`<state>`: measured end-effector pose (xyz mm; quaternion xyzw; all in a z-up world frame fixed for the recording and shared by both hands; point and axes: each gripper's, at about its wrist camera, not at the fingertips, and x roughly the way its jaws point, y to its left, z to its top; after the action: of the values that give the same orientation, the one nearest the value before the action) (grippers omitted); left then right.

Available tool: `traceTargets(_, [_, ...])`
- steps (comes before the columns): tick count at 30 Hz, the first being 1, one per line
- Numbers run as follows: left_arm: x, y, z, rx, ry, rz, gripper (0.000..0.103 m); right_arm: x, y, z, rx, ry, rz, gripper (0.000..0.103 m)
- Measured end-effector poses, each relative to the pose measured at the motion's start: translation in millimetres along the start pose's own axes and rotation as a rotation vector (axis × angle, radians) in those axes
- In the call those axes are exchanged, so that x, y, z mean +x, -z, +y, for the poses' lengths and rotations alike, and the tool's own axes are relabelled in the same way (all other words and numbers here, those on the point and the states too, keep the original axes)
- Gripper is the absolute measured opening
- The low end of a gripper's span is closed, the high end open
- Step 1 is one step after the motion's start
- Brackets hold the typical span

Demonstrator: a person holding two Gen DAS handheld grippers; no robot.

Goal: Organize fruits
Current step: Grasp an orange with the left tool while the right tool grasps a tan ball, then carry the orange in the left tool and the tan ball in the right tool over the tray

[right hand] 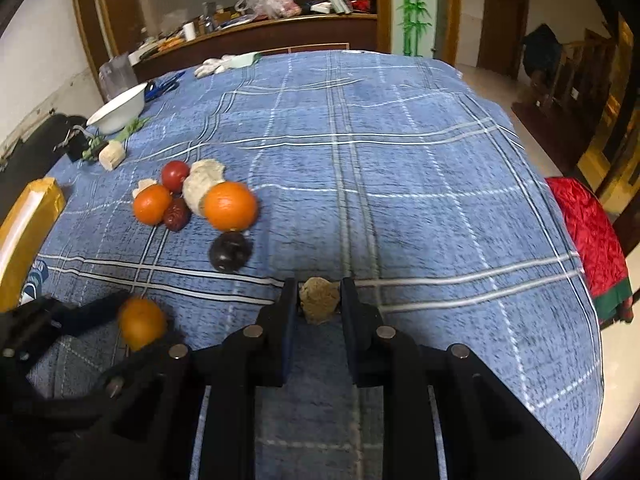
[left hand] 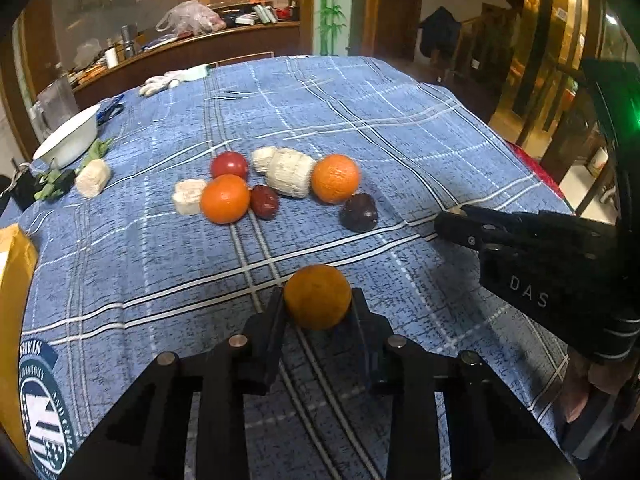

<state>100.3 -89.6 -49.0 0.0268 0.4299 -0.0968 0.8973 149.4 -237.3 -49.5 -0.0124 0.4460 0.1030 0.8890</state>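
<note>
Left gripper (left hand: 318, 300) clamped on a small orange (left hand: 318, 297); right gripper (right hand: 319, 300) clamped on a tan lumpy piece (right hand: 319, 299).

Left wrist view: pads pressed against the small orange's two sides, low over the blue plaid cloth (left hand: 400, 128), near edge. Farther back, a loose cluster: two larger oranges (left hand: 335, 178), a red tomato (left hand: 229, 165), a dark red date (left hand: 264, 201), a dark plum (left hand: 359, 212), pale foam sleeves (left hand: 290, 176). White bowl (left hand: 70, 138) at far left. Probably firm but smooth-skinned and round, so prone to rolling; best held across the widest part.

Right wrist view: fingers closed tight on the tan lumpy piece, just above the cloth, well apart from the cluster. Looks light, rough, possibly crumbly; gentle squeeze across the middle. Kind of fruit not clear.
</note>
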Motion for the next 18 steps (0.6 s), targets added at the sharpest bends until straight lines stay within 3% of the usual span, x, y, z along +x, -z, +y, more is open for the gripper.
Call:
traceTargets(8, [-40.5,11.1,32.3,-0.069,-0.08,-0.068,0.03,-6.0,3.2,-3.1,0.005,-0.027,-0.021,0.022])
traceTargets(18, [-85.5,36.4,74.3,-0.17,-0.127,-0.114,0.03,-37.2,19.1,9.6,0.009,-0.008,-0.045,0.022])
